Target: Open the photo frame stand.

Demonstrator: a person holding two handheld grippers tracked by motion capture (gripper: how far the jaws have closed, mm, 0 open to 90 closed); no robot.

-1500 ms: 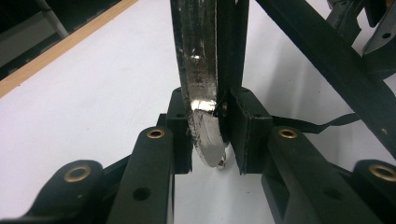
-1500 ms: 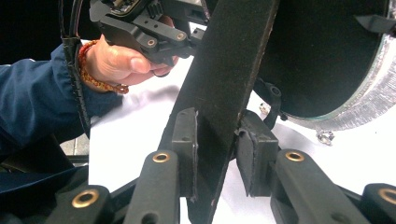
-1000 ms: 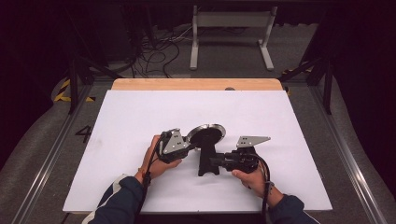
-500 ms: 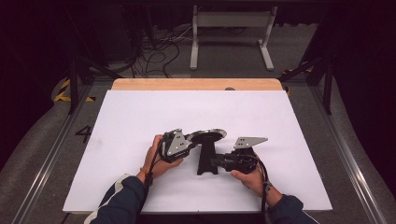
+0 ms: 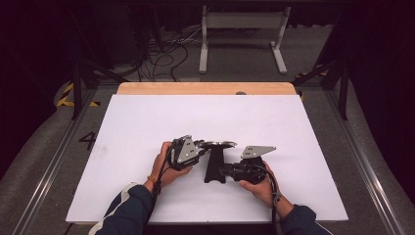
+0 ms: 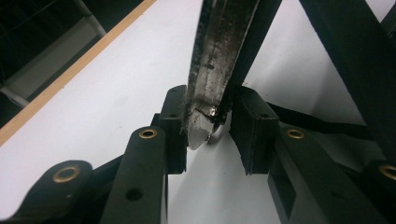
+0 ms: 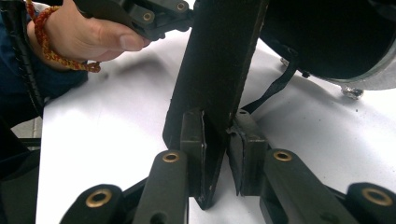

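Observation:
A black stand carries a round metal disc on top, near the table's front middle. My left gripper comes in from the left, its pads pressed on the disc's rim; in the left gripper view the jaws pinch that edge. My right gripper reaches in from the right. Its jaws have just been closing, and the stand's flat black upright is between the pads, which press on it. The disc's dark underside hangs above right.
A white sheet covers the table, with a wooden strip along the far edge. Behind it on the floor are a white metal frame and loose cables. The other hand shows beyond the upright.
The disc, seen earlier as a wider oval, now looks thin and nearly level. The right gripper has edged left against the stand. The left hand has barely shifted.

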